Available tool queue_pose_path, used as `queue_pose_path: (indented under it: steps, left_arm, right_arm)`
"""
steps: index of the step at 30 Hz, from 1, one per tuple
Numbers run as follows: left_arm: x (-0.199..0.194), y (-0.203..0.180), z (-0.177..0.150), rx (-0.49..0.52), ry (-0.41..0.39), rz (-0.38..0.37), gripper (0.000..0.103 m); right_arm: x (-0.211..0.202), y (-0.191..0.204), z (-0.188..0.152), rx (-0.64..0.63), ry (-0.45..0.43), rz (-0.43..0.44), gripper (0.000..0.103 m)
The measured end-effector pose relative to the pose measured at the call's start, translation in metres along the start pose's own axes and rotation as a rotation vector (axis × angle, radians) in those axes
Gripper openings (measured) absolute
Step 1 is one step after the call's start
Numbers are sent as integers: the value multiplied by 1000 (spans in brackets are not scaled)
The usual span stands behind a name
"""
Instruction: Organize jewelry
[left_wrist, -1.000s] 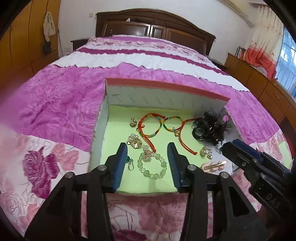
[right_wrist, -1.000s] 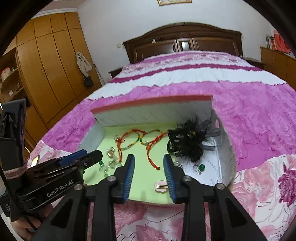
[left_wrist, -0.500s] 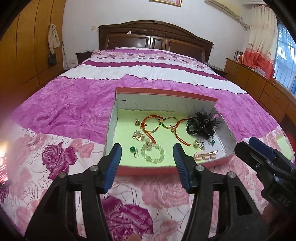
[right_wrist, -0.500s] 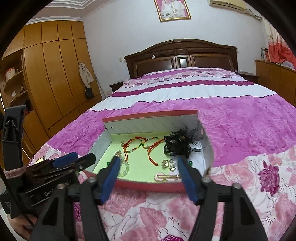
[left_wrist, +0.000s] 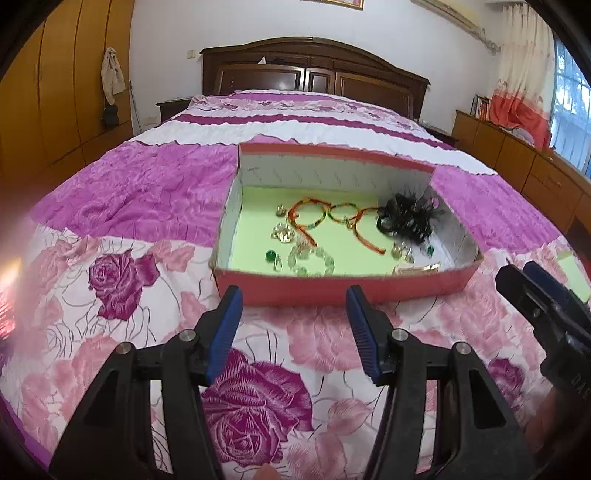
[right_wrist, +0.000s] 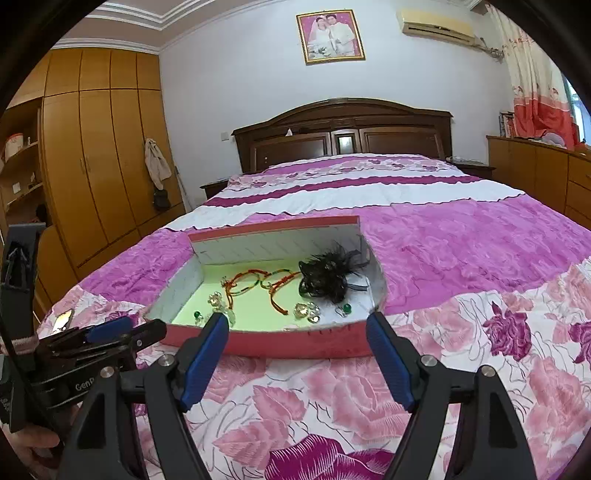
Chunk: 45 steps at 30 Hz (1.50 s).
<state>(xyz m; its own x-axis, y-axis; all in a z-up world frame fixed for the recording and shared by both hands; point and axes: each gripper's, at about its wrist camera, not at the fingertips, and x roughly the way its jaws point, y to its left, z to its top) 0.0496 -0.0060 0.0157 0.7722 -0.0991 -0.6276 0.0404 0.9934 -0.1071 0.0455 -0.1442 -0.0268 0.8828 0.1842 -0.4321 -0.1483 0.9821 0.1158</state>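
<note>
Left gripper hangs released just short of the red box, jaws having just spread, nothing between. Inside lie light, slippery beads, limp cords, best pinched mid-strand. Right gripper gapes wider, empty.

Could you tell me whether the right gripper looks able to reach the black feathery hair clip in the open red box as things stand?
Probably yes: the right gripper hangs open and empty before the red box, whose top is open, and the black feathery hair clip lies uncovered at its right end.
</note>
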Motion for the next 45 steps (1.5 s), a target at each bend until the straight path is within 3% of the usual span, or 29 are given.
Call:
queue_pose_path:
  steps: [18, 45]
  left_arm:
    - [3, -4, -22, 12, -3, 11, 51]
    - [7, -3, -26, 3, -1, -1, 51]
  right_arm:
    - [4, -3, -32, 8, 32, -21, 80]
    - [9, -5, -37, 19, 51, -27, 81]
